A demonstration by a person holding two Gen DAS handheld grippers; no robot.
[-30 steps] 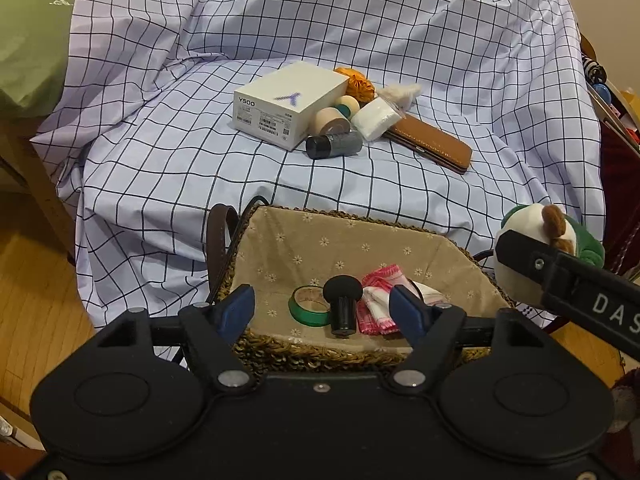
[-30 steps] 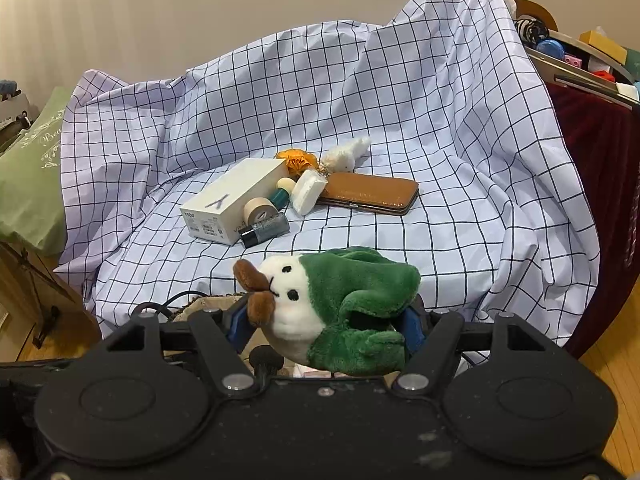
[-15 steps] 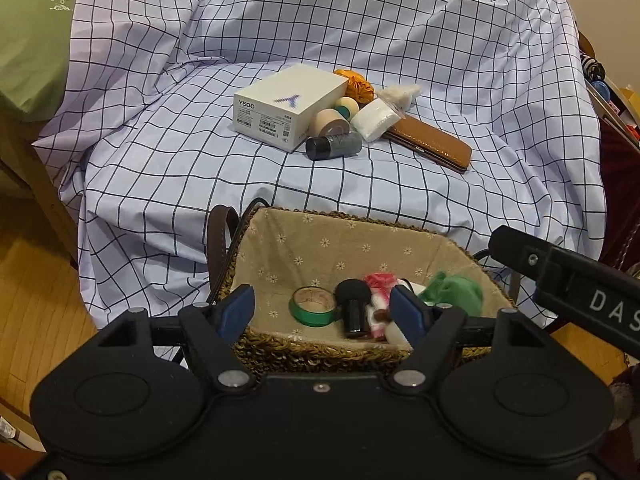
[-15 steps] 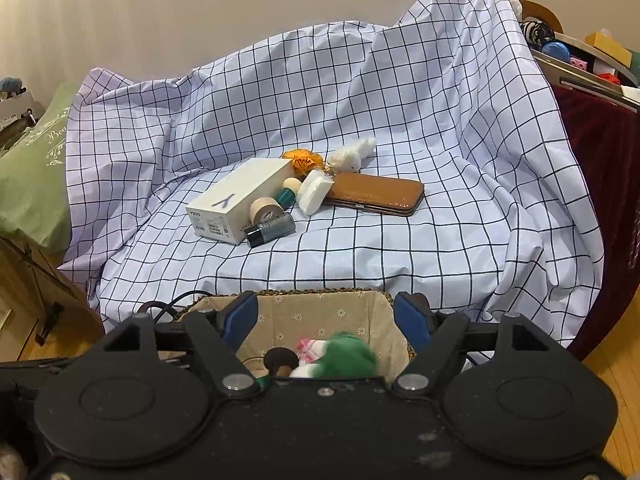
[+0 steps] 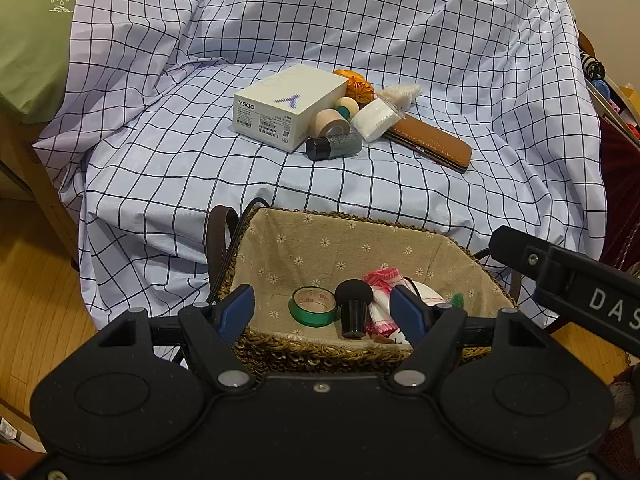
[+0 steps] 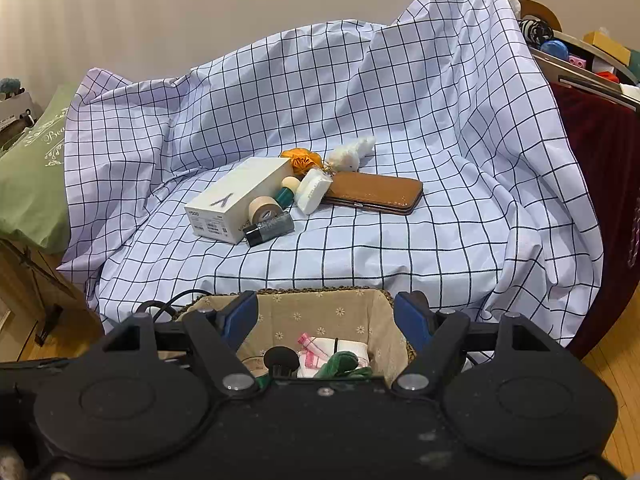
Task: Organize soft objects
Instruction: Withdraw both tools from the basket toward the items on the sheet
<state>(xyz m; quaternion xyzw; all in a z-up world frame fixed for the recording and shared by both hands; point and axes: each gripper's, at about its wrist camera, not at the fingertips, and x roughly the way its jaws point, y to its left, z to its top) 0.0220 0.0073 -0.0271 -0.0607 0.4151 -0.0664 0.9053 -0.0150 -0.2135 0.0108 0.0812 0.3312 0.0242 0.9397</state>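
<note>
A second ago your right gripper (image 6: 326, 316) pinched the green-and-white plush toy (image 6: 340, 362); now its blue fingers (image 6: 240, 314) stand spread apart with nothing between them, and the toy lies in the woven basket (image 6: 376, 320) below. Half a second ago the toy showed as a blur in the right wrist view; now it rests against the pink-and-white cloth (image 6: 320, 346), beside the black round-headed brush (image 6: 280, 358).

Your left gripper (image 5: 322, 310) hangs over the near rim of the same basket (image 5: 312, 354) much as it did before — fingers wide, holding nothing. In the left wrist view the toy has sunk lower than half a second ago: only a white curve and a small green tip (image 5: 456, 298) show past the right blue finger (image 5: 408, 312). The green tape roll (image 5: 314, 306) sits just beside the brush (image 5: 354, 304), and the cloth (image 5: 384, 280) lies behind it.

On the checked sheet (image 5: 200, 160) the pile is unchanged: white box (image 5: 288, 106), beige roll (image 5: 330, 122), dark bottle (image 5: 334, 146), white pad (image 5: 376, 120), brown case (image 5: 428, 142), orange item (image 5: 358, 84) and a fluffy white piece (image 6: 352, 154).

The toy's face is hidden in both views — the grippers' black bodies cut off the basket's near part. The right gripper's arm (image 5: 568, 280) crosses the left view's right edge, its lettering cut off.
</note>
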